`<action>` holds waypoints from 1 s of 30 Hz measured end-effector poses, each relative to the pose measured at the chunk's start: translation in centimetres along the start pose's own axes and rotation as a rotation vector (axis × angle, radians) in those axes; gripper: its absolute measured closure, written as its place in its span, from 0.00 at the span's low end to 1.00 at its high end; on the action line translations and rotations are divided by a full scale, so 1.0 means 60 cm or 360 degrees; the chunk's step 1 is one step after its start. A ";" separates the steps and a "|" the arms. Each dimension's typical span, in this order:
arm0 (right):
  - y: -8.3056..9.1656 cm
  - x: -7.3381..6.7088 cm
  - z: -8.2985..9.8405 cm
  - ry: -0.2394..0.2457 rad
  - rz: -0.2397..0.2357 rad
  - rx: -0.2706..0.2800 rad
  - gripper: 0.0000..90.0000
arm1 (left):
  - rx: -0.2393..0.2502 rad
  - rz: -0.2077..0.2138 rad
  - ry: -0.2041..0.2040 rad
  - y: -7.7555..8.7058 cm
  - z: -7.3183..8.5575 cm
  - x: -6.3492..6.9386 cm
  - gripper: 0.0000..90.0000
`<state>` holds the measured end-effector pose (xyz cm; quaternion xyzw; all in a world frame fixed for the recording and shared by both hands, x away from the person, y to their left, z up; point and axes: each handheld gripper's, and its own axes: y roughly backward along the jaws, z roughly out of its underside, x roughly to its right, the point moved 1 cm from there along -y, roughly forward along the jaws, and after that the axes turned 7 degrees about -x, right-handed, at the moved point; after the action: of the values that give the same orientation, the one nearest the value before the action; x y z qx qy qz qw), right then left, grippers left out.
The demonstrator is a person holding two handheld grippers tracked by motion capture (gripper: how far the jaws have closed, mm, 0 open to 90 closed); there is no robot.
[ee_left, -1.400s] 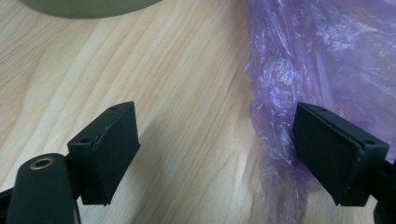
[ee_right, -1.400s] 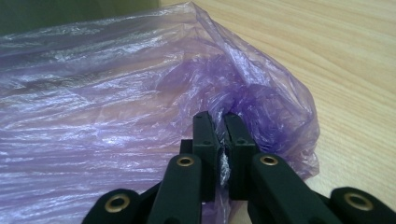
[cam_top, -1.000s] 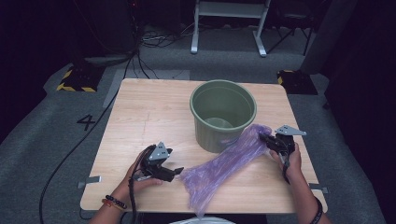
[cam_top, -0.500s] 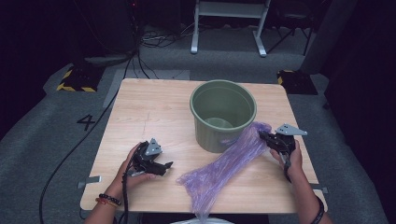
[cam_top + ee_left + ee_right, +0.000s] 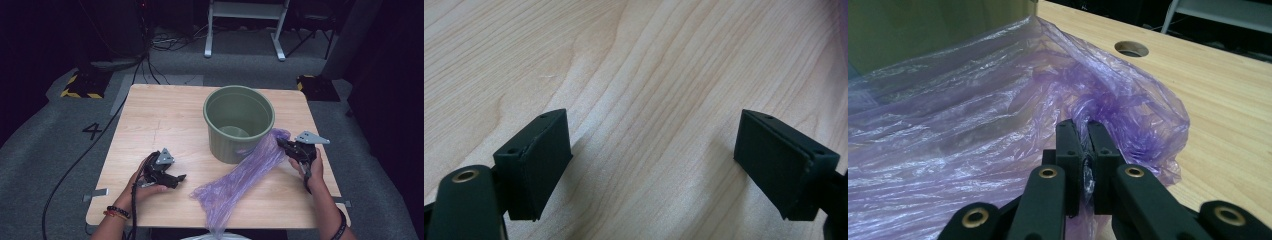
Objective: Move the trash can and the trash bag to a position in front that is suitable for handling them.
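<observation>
Looked like a lab or recording studio, dim room, grey carpet floor (image 5: pixel 60 150) marked with a taped "4" (image 5: pixel 93 131), hazard-striped foot plates (image 5: pixel 80 86), loose cables (image 5: pixel 165 45), white metal frame (image 5: pixel 245 25), lone wooden tabletop (image 5: pixel 165 115)

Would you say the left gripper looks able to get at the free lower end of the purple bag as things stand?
Probably yes: the left gripper is open, and only bare table lies between it and the purple bag.

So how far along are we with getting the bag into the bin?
Done: the right gripper is clamped on one end of the purple bag. In hand: the left gripper sits open near the bag's other end, touching nothing. Left: the bag lies outside the green bin, not yet lining it.
</observation>
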<state>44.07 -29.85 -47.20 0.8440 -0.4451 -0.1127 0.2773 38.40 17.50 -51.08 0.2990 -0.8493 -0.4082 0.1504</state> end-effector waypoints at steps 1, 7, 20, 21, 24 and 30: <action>0.002 -0.002 -0.003 0.0008 -0.0003 0.0006 0.96 | 0.0000 -0.0001 0.0001 0.000 0.000 0.000 0.17; 0.005 -0.007 -0.006 0.0016 -0.0004 0.0024 0.96 | 0.0003 -0.0005 0.0004 0.000 0.000 0.001 0.17; 0.010 -0.018 -0.005 0.0009 -0.0035 0.0046 0.96 | -0.0002 0.0025 -0.0036 0.001 0.002 0.004 0.17; 0.009 -0.018 -0.006 0.0008 -0.0034 0.0047 0.96 | -0.0002 0.0026 -0.0036 0.001 0.002 0.004 0.17; 0.008 -0.019 -0.007 0.0015 -0.0036 0.0046 0.96 | -0.0002 0.0025 -0.0036 0.001 0.002 0.004 0.16; 0.008 -0.020 -0.009 0.0024 -0.0038 0.0055 0.96 | 0.0001 0.0016 -0.0024 0.001 0.001 0.005 0.16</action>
<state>43.26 -28.87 -46.54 0.8547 -0.4349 -0.1019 0.2646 38.11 17.37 -51.08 0.2918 -0.8520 -0.4094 0.1460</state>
